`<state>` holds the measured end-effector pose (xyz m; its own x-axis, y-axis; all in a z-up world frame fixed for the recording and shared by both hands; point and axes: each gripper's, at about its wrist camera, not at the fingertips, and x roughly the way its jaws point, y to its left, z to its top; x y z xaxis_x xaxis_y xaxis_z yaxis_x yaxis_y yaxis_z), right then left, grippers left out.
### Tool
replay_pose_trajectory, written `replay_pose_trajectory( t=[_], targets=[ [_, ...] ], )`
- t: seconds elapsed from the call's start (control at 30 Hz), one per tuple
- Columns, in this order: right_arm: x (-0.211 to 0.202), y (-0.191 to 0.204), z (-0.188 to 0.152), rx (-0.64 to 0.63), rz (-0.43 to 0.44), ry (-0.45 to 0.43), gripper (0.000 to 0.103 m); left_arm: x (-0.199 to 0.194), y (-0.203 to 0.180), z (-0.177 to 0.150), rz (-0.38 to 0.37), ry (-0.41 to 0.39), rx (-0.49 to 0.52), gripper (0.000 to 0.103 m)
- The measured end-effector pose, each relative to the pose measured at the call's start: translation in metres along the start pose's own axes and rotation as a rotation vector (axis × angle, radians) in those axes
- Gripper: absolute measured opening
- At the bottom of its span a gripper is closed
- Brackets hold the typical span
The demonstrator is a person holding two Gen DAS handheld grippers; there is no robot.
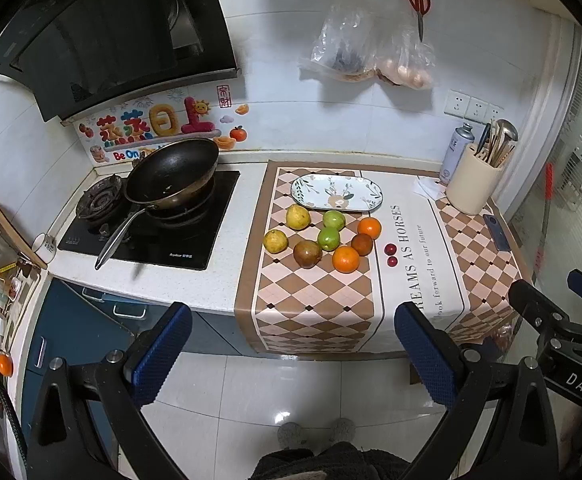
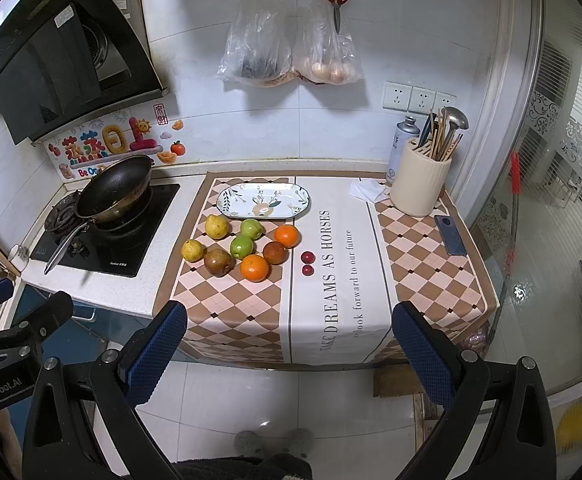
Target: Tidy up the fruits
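Left gripper (image 1: 293, 344) released, jaws wide, empty, held back over floor short of tabletop (image 1: 195, 284). Right gripper (image 2: 289, 342) likewise spread, empty, alongside. Both look staged for approach, nothing reached yet. Fruits (image 2: 247, 248) clustered loose on cloth (image 2: 331, 280), just before empty plate (image 2: 263, 200), the likely destination. Two small red fruits (image 2: 307, 263), possibly cherries, lie apart from cluster.

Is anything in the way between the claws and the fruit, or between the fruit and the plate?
Nothing visible is. Both the left claw and the right claw hang open in front of the counter, with only bare tablecloth before the fruit pile. The plate lies right behind the fruit, empty, with nothing between them.
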<state>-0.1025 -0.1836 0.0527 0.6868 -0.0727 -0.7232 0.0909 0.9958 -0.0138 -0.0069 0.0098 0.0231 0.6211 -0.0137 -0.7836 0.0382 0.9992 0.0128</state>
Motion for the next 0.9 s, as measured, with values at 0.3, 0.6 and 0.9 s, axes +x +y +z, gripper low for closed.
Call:
replay_pose_trajectory(
  t=[0.3, 0.6, 0.9],
  targets=[
    [-0.001, 0.002, 0.002, 0.037, 0.002, -0.021, 0.103, 0.002, 0.001, 0.005, -0.002, -0.031, -0.002, 0.103],
    [0.049, 0.004, 0.002, 0.163, 0.060, -0.040, 0.103, 0.050, 0.033, 0.021, 0.085, -0.137, -0.004, 0.103],
    [0.190, -0.003, 0.022, 0.228, 0.090, 0.149, 0.103, 0.178, 0.059, 0.054, 0.116, 0.052, -0.026, 0.103]
  ],
)
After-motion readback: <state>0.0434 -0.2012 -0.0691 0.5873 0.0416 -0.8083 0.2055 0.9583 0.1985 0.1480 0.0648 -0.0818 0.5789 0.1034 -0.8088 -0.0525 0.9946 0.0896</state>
